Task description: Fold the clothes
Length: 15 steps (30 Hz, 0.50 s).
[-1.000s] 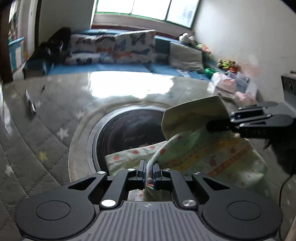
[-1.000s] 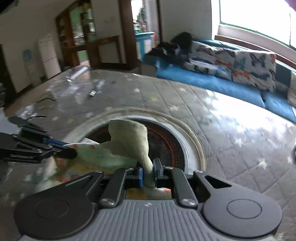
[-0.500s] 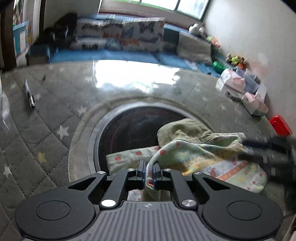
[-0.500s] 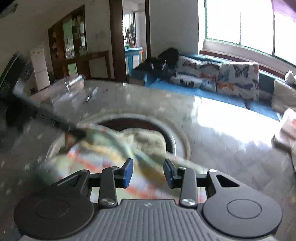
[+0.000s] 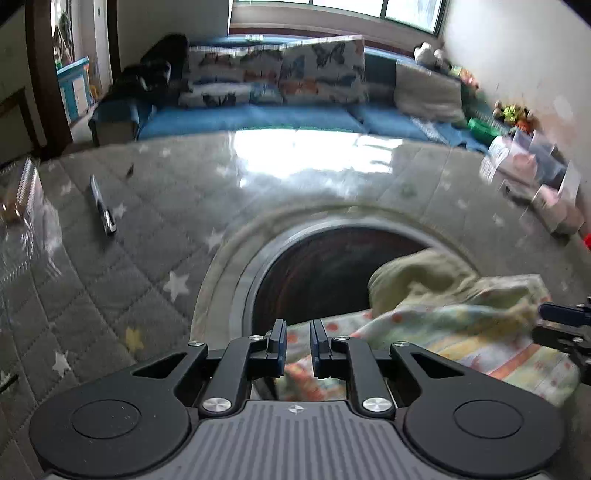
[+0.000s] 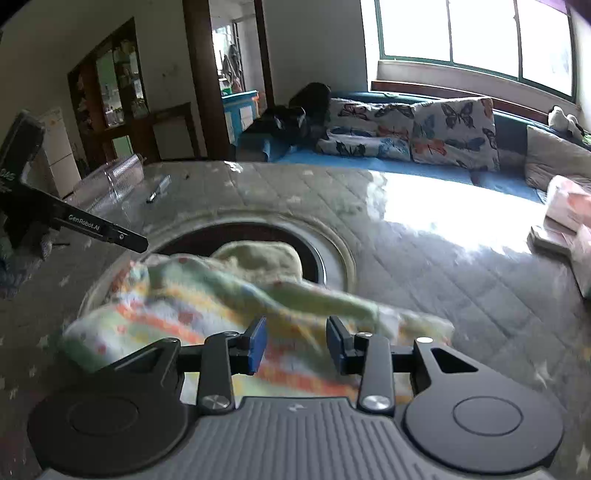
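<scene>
Right wrist view: open claw over folded cloth on quilted table.
Black two-finger right gripper, blue pads apart, nothing between; pastel printed, crumpled cotton garment directly beneath and ahead, partly over dark round inset; black left gripper far left; grey star-quilted table cover to the right.

Daylight from the window glares off the table; fisheye edges blur.

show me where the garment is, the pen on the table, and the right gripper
garment (image 6: 207, 295), right wrist view, on its printed top fold.
pen (image 5: 103, 206), left wrist view, on the middle of its barrel.
right gripper (image 6: 296, 345), right wrist view, midway between its open fingertips.
</scene>
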Each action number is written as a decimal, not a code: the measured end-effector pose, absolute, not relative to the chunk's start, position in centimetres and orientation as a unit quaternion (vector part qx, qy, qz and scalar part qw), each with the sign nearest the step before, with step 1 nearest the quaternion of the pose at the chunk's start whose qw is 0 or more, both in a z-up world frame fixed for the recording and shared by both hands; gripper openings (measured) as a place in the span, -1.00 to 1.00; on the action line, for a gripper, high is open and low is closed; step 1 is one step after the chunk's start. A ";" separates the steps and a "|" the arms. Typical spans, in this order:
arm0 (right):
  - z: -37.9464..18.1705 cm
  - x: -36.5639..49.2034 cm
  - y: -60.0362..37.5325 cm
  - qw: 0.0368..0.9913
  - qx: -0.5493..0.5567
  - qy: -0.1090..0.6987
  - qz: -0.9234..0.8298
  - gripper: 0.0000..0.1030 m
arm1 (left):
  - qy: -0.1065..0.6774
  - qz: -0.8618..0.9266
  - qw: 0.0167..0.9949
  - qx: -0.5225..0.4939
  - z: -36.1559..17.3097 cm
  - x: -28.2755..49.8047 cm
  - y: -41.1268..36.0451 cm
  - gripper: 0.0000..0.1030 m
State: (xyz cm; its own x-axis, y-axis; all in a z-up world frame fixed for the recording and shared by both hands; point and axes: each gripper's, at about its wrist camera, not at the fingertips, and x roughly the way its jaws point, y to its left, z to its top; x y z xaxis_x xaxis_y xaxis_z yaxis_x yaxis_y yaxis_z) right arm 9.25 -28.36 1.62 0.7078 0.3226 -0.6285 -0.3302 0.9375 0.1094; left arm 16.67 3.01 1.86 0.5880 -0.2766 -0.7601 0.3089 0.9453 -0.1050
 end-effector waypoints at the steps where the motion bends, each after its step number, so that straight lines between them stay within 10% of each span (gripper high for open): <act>1: 1.5 9.7 -28.2 0.924 -0.003 0.340 0.178 -0.31 | 0.420 -0.169 0.892 0.014 2.1 16.6 2.8 -0.70; 15: -0.2 13.7 -28.3 0.926 0.039 0.351 0.131 -0.52 | 0.443 -0.233 0.866 -0.021 -0.6 17.5 -2.6 -0.70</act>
